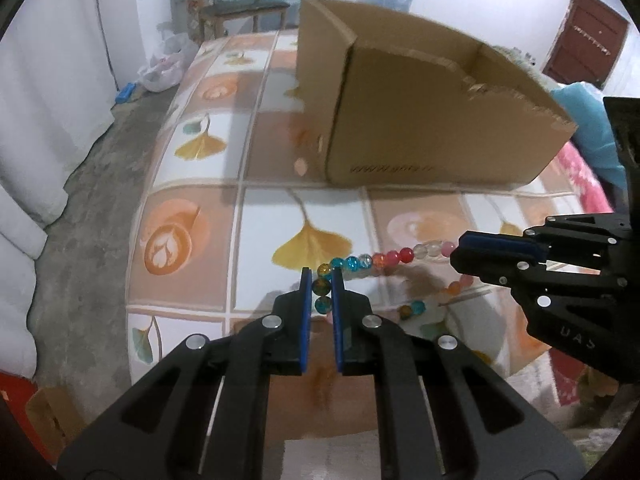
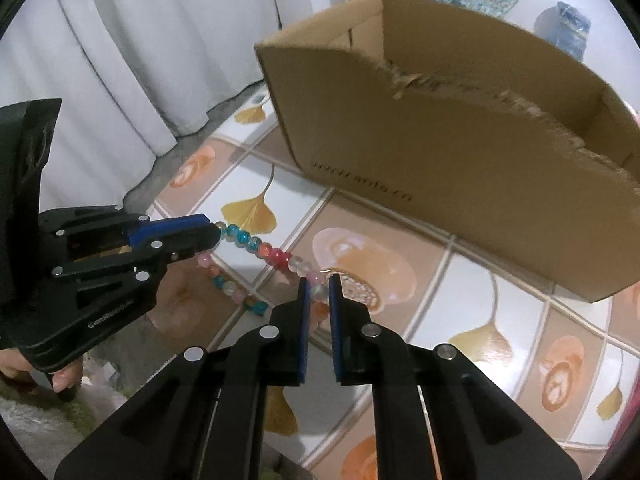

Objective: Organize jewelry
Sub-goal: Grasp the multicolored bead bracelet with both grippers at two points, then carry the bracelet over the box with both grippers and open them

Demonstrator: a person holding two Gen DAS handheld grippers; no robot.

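Item: bead bracelet (image 1: 384, 258); we clench it with left gripper (image 1: 322, 280) and right gripper (image 2: 318, 284), stretched open for boxing (image 1: 440, 128), above the table's (image 1: 200, 184) near edge.

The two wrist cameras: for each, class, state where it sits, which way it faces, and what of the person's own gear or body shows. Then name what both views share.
Left wrist: on the left gripper, looking down along its fingers at the bead bracelet on the patterned tablecloth; the right gripper enters from the right.
Right wrist: on the right gripper, facing the same bracelet; the left gripper and fingers of a hand show at left.
Shared: bracelet held at both ends, cardboard box behind.
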